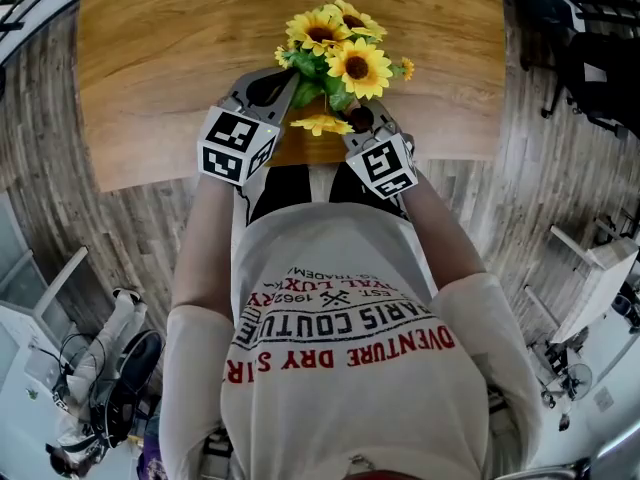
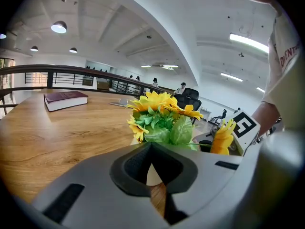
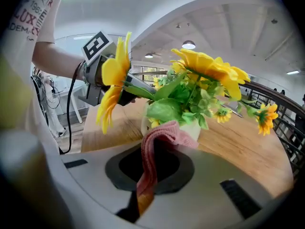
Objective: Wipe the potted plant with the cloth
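Left forearm point(image 1: 205, 230): bare, stretched forward from a white printed T-shirt point(image 1: 340, 368), ending at the near edge of the light-brown wooden table point(image 1: 150, 68).
Left gripper point(image 2: 151, 148), grey with a square-marker cube: pitched gently downward at the plant's left side. Its jaws are closed together, with nothing seen gripped between them; only a sliver of the pot and the tabletop shows past the tips.

Right forearm point(image 1: 440, 238): bare and extended likewise.
Right gripper point(image 1: 358, 120), same make: angled downward at the plant's right side. Its jaws are clamped on a pink knitted cloth point(image 3: 151, 151), which rises in a fold over the tips and lies against the white pot point(image 3: 204, 128), just under the green leaves.

Potted plant with yellow sunflowers point(image 1: 335, 53): upright near the table's front edge, between the two grippers. One flower head point(image 3: 113, 82) droops outward on a long stem.

Dark red closed book point(image 2: 66, 99): flat on the table, well apart from the plant.
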Available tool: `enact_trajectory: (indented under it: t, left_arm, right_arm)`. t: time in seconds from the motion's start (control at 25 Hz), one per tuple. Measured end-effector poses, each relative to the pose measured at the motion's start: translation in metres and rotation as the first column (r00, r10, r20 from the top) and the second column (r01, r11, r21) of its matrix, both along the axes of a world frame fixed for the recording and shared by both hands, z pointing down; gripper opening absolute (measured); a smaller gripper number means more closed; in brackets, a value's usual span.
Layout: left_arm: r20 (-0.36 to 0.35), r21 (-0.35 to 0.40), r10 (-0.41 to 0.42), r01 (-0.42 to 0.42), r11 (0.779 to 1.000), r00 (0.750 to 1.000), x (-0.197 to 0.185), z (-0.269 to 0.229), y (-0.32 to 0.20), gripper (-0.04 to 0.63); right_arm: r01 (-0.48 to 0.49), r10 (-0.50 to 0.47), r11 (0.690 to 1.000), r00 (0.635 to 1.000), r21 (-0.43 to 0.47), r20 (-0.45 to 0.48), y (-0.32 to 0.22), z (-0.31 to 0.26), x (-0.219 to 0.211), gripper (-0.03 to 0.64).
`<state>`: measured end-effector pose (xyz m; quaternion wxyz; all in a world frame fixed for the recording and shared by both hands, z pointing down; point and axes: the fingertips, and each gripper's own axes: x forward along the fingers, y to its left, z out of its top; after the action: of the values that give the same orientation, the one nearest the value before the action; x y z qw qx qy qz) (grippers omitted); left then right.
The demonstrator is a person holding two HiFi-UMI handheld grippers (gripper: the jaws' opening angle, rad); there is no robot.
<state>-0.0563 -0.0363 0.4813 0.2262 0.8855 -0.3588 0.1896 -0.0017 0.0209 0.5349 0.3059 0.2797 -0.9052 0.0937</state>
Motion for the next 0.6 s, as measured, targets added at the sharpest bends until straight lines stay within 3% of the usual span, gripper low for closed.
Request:
enact_trajectory:
  t: [0.6]
  left_arm:
    - [-0.043,0.005,0.068,-0.068,0.998,0.997,0.001,-0.003,0.003,0.015]
  right_arm:
    - [-0.111,0.114,0.993,0.988,-0.031,0.106,0.01,-0.018,-0.044,0.034]
